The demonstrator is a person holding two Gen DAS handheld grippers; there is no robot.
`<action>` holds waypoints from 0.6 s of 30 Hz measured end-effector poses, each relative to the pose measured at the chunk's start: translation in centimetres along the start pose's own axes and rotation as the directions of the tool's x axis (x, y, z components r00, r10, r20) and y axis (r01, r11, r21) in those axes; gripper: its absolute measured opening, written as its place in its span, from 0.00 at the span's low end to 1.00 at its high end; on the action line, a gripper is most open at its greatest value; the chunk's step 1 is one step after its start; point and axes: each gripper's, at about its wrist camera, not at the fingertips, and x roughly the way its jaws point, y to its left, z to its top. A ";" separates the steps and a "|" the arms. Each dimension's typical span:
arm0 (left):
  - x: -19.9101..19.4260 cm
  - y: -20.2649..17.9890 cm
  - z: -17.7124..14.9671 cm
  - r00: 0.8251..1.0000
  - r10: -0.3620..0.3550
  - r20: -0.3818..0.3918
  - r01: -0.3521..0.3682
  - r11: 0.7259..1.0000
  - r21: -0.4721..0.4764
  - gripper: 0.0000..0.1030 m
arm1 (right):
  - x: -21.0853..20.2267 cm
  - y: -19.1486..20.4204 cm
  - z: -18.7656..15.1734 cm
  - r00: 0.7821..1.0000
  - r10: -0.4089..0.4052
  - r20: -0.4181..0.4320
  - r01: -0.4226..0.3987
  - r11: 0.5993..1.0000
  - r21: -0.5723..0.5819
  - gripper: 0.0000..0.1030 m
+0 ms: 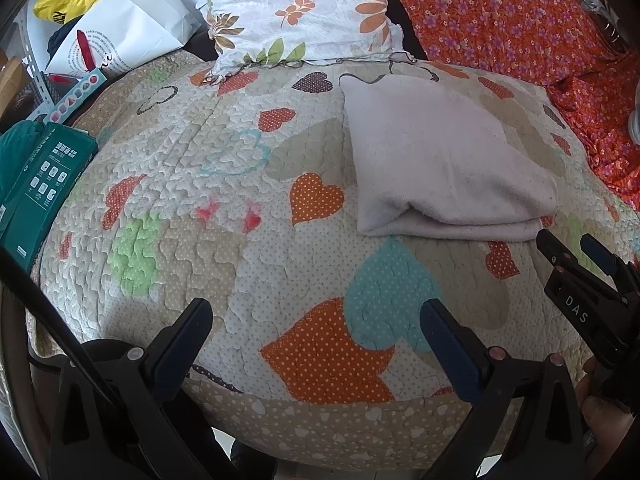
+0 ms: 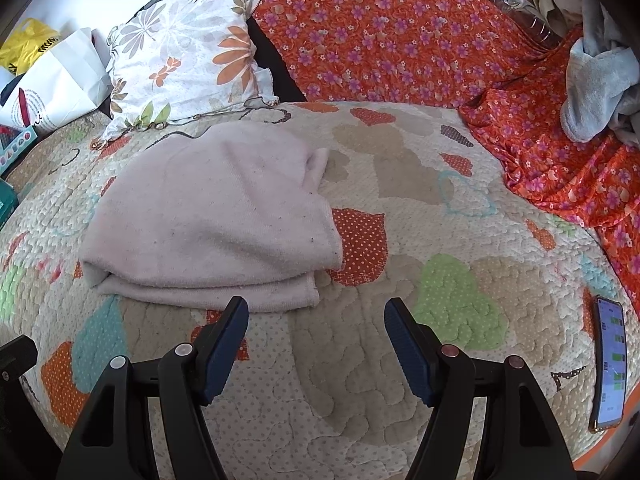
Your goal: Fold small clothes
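Observation:
A pale pink fleece garment [image 1: 444, 160] lies folded in layers on the heart-patterned quilt [image 1: 240, 184]; it also shows in the right wrist view [image 2: 212, 216]. My left gripper [image 1: 316, 312] is open and empty, low over the quilt, in front and left of the garment. My right gripper [image 2: 316, 312] is open and empty just in front of the garment's near folded edge; it also shows at the right edge of the left wrist view [image 1: 568, 246].
A floral pillow [image 2: 188, 52] and an orange flowered cloth [image 2: 400, 40] lie behind. Grey clothes [image 2: 596, 88] are heaped at the far right. A phone [image 2: 610, 364] lies on the quilt's right edge. A green box [image 1: 36, 192], a white bag [image 1: 120, 32] and a yellow bag sit left.

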 end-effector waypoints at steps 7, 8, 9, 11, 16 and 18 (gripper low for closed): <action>0.0 -0.1 0.0 1.000 0.000 -0.001 0.000 1.000 0.000 1.00 | -0.1 0.2 -0.1 1.000 0.000 0.002 0.000 1.000 0.006 0.73; 0.0 -0.1 0.0 1.000 0.000 -0.001 0.000 1.000 -0.001 1.00 | -0.2 0.2 -0.1 1.000 0.000 0.003 0.000 1.000 0.007 0.73; 0.0 -0.2 0.0 1.000 -0.001 -0.002 0.001 1.000 -0.002 1.00 | -0.2 0.2 -0.1 1.000 0.001 0.005 -0.001 1.000 0.008 0.73; 0.0 -0.4 -0.1 1.000 -0.004 -0.006 0.004 1.000 -0.003 1.00 | -0.3 0.3 -0.1 1.000 0.001 0.006 -0.001 1.000 0.008 0.73; 0.2 -0.3 -0.2 1.000 -0.019 -0.020 0.018 1.000 -0.008 1.00 | -0.4 0.3 -0.1 1.000 -0.001 0.009 0.001 1.000 0.011 0.74; 0.2 -0.3 -0.2 0.999 -0.022 -0.024 0.022 1.000 -0.010 1.00 | -0.4 0.3 -0.1 1.000 -0.002 0.009 0.002 1.000 0.012 0.74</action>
